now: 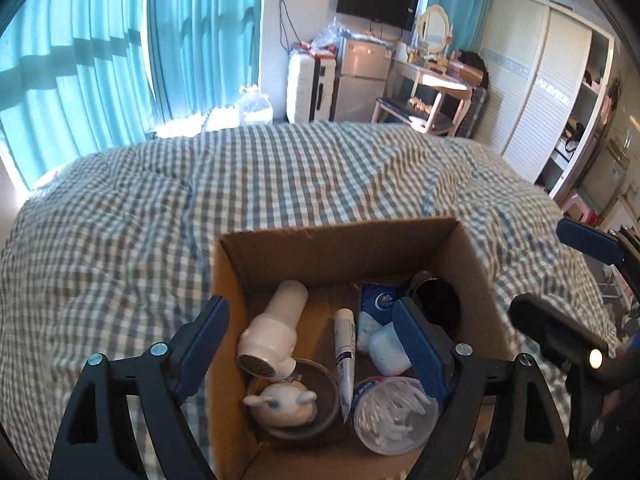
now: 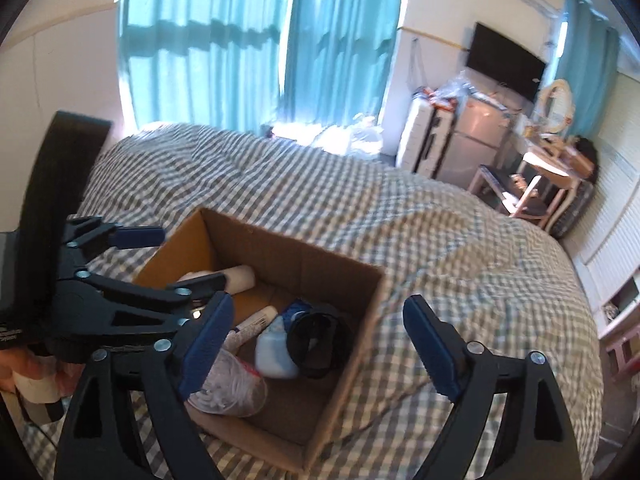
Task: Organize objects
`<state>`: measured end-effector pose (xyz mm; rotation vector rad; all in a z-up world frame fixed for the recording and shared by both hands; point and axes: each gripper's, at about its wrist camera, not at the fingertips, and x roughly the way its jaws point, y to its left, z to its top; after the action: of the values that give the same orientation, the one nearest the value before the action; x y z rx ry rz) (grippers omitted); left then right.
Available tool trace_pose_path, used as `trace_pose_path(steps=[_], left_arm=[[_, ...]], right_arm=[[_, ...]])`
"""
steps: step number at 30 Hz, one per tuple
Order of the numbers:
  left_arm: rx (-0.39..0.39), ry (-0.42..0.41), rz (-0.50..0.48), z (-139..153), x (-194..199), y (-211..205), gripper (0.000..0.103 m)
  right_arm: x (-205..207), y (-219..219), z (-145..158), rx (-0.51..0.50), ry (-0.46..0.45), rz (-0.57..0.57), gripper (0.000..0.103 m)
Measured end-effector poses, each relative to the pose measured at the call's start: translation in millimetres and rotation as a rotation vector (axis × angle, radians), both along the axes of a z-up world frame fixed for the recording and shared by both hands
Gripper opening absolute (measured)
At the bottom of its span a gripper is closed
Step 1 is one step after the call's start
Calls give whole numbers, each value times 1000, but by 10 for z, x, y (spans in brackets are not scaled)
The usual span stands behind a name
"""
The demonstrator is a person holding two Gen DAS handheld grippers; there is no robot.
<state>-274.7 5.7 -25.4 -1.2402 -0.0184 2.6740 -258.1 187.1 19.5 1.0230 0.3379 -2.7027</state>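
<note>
Left gripper (image 1: 308, 336): jaws spread wide, holding nothing, hovering over the open cardboard box (image 1: 336, 240). Left finger sits over the box's left wall, right finger over the contents on the right side; cannot tell if either pad touches anything.

Right gripper (image 2: 318, 340): jaws also spread wide and bare, over the right half of the box and the bed beyond its right wall. From the left wrist view it shows at the right edge, beside the box.

Box sits on the checked bedspread (image 1: 160, 208), top open.

Inside:
- white hair dryer (image 1: 276, 328) lying along the left side, grille end toward the camera
- small white figurine with horns (image 1: 280, 402) in a dark round dish (image 1: 326, 400), near-left corner
- white tube (image 1: 345, 354) lying down the middle; has print, not readable
- clear round tub of cotton swabs (image 1: 394, 416), near-right; red label on its lid edge, not legible
- blue packet (image 1: 378, 300) with a round white logo, text too blurred to read
- pale blue bottle (image 1: 386, 350), partly behind the left gripper's right finger
- black round object (image 1: 436, 300) in the far-right corner, type unclear
</note>
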Motion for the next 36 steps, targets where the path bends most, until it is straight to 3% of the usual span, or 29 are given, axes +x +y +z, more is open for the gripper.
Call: trace_pose_path(steps=[5,13,23,31,36], left_arm=[[-54,76,56,344,178,-43,92],[-158,237,91,918,655,0,98],[-155,415,107,1443,1312,-42,103],[-115,533,117,1609,1828,-41,103],[-71,553,152,1463,2176,-94,103]], right_arm=[[208,60,297,5,63,-45,95],[642,105,790,-20,181,-84,96],[1350,144,1259,-72,406,-133,101],[1840,201,1285,-140,470,-140,101],[2136,179,959,-177,456,-103,102]])
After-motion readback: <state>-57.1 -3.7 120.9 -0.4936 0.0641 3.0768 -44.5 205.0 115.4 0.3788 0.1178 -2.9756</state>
